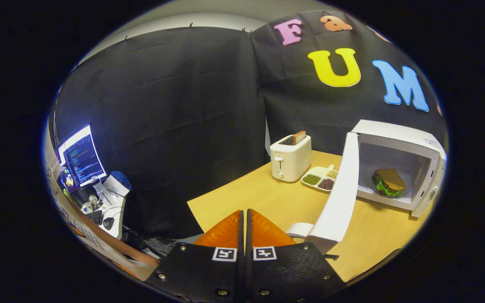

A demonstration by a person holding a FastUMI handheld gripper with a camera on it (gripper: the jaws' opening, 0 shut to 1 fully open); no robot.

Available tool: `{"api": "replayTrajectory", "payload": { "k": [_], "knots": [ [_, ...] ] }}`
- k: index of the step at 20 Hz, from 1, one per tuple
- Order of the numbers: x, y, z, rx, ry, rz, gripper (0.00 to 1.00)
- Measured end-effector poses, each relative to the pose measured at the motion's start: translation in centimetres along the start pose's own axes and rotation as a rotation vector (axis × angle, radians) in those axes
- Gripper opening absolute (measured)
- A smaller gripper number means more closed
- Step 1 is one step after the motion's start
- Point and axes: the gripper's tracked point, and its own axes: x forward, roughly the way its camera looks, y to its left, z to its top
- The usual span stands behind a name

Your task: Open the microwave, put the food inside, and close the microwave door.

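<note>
Sandwich (389, 182) lay on a dark plate inside the microwave (398, 166) cavity, well ahead of the claw and off to its right; bread on top, green lettuce showing at the edge. Microwave was white and sat on the wooden table (267, 198). Its door (338, 198) stood swung wide open, free edge reaching back toward the claw, just ahead and right of the fingertips.

Judged: opening and loading were done; closing the door was the step in hand. Next move would call for bringing the claw around to the door's outer face and pushing it toward the cavity until it latched.

Claw (244, 219) was clenched, fingers together, holding nothing.

Beyond the door: a white toaster (289, 158) with a slice in it, and beside it a divided dish of beans (320, 178).
</note>
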Motion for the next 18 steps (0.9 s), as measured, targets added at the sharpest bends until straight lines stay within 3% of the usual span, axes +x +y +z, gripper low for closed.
{"api": "replayTrajectory", "payload": {
  "k": [11, 18],
  "knots": [
    [-3.6, -7.6, -2.7, 0.051, 0.064, -0.178, 0.0],
    [-6.9, -17.8, -2.9, 0.096, 0.093, -0.364, 0.0]
  ]
}}
